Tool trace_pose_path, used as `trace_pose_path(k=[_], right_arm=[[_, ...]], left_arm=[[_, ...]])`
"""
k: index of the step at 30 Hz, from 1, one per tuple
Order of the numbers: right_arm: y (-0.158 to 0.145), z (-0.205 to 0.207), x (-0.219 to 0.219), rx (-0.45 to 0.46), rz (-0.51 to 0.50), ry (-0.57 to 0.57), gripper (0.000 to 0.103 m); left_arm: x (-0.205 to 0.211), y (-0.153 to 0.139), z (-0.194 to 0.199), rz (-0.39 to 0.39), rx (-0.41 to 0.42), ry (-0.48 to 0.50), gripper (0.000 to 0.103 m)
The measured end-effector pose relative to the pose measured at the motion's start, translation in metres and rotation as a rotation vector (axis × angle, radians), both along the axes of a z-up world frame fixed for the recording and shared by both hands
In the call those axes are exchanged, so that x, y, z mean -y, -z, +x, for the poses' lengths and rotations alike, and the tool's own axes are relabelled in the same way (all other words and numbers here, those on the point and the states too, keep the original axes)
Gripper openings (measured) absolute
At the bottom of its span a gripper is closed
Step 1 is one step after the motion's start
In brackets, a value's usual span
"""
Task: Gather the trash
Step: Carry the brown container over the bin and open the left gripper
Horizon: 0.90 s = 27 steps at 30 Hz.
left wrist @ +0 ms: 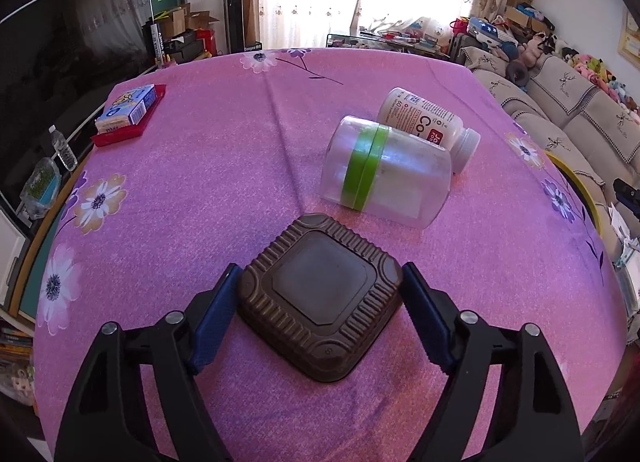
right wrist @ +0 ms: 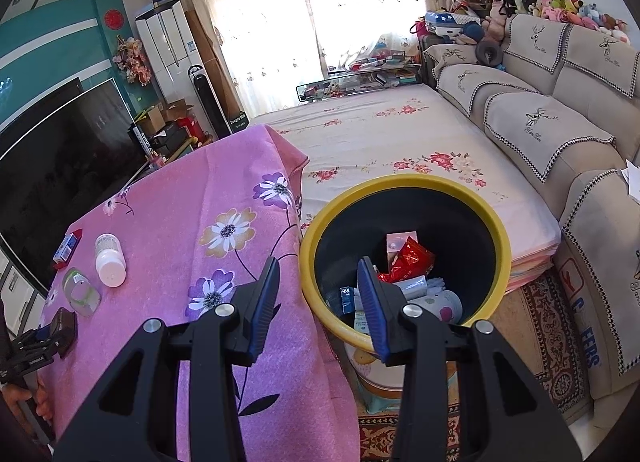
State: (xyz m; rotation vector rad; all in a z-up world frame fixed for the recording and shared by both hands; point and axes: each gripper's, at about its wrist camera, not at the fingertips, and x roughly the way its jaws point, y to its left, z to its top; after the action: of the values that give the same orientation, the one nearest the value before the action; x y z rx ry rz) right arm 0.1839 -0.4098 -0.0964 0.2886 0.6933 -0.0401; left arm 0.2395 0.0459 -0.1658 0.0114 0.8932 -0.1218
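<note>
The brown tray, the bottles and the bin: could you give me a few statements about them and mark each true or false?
1. The left gripper has its fingers on either side of the brown tray. True.
2. The right gripper is carrying a bottle. False: it is open and holds nothing.
3. The clear jar with the green band stands upright. False: it lies on its side on the pink cloth.
4. The white bottle lies right behind the clear jar. True.
5. The yellow-rimmed bin is empty. False: it already holds a red wrapper and other packaging.
</note>
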Motion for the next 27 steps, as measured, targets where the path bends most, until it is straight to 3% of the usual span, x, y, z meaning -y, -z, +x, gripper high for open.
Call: trace_pose_path(k=[9, 15, 21, 27], right_arm=[[-0.004, -0.004, 0.004, 0.012, 0.001, 0.005, 0.039], [-0.01, -0.014, 0.016, 0.033, 0.004, 0.024, 0.039], [-0.015, -0.027, 0.029, 0.052, -0.002, 0.048, 0.039], [-0.018, -0.041, 0.058, 0.07, -0.008, 0.114, 0.039]], left_arm=[[0.008, -0.007, -0.011, 0.002, 0.01, -0.001, 0.075], [0.033, -0.03, -0.027, -0.011, 0.052, 0.056, 0.075], [0.087, -0.056, -0.031, -0.028, 0.096, 0.183, 0.075], [0.169, -0.074, -0.014, -0.048, 0.115, 0.34, 0.075]])
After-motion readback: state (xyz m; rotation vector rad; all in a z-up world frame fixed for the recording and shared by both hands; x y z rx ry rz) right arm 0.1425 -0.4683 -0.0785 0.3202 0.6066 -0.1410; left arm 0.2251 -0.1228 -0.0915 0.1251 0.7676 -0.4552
